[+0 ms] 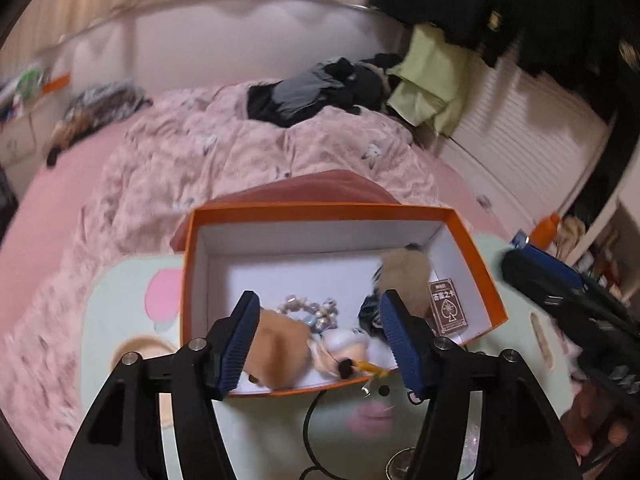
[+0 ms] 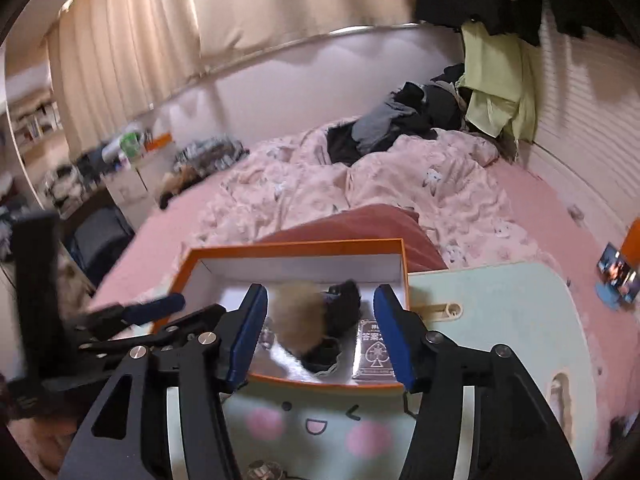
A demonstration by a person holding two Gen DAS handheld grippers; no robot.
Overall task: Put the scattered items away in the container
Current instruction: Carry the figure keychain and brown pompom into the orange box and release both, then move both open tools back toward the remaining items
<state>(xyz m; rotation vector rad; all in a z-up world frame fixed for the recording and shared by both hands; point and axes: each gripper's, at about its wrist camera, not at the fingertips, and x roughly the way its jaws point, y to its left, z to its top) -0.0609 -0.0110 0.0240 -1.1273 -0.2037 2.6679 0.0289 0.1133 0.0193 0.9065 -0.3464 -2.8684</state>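
Left wrist view: left gripper jaws apart, empty, over orange box.
Right gripper: apart, empty.
Items: fluffy pom-pom, card pack inside.
Tip: pull back clear of the rim.

Dim, warm indoor light filters through the curtains at the far side. Both fisheye views bend strongly and darken at the rims; motion blur smears the edges.
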